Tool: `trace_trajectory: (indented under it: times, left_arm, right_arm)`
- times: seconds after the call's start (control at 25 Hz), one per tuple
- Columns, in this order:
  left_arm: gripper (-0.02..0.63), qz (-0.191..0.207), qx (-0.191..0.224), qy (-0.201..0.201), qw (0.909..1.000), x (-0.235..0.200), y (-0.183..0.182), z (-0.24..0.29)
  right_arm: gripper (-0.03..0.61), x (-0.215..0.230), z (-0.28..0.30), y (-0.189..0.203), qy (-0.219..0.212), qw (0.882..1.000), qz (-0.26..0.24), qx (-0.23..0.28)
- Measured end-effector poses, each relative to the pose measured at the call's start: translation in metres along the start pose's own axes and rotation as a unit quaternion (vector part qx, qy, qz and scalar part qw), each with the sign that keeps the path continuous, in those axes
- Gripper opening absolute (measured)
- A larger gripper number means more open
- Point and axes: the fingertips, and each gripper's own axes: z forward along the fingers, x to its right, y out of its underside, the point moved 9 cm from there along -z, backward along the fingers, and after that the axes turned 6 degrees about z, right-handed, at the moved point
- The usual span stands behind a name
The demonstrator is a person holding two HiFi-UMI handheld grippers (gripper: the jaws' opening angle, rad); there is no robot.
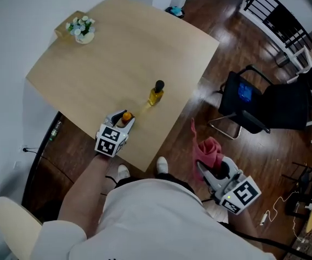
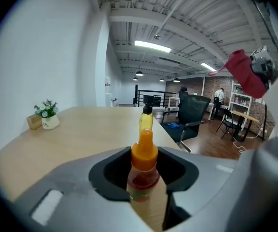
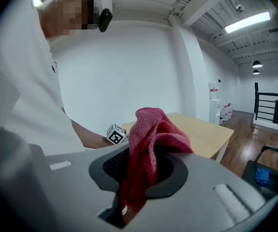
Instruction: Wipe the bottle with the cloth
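**benchbot_42:** Which step were you on there?

**me:** I'd call it the setup, since cloth and bottle hadn't met yet. My left gripper had its fingers clamped on the orange-capped bottle, upright over the near edge of the table. The right gripper hung low over the floor, off at 4 o'clock from the bottle, fingers pinching the red cloth.

**benchbot_42:** And the next move?

**me:** Probably lift the right one toward 10 o'clock and drag the cloth along the bottle. There was a yellow bottle at 1 o'clock to steer clear of.
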Motion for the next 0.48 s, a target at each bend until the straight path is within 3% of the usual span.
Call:
trace_trajectory:
  times: [0.24,0.48]
  left_arm:
    - [0.16,-0.032,0.062,0.011,0.9975,0.004,-0.049,-0.038]
    - [0.16,-0.065,0.139,0.076,0.9852,0.014,-0.119,-0.087]
  right_arm:
    - [0.077,0.033,0.008,-0.014,-0.037,0.999,-0.021,0.016]
    - [0.077,0.033,0.067,-0.059,-0.136,0.987,-0.078,0.047]
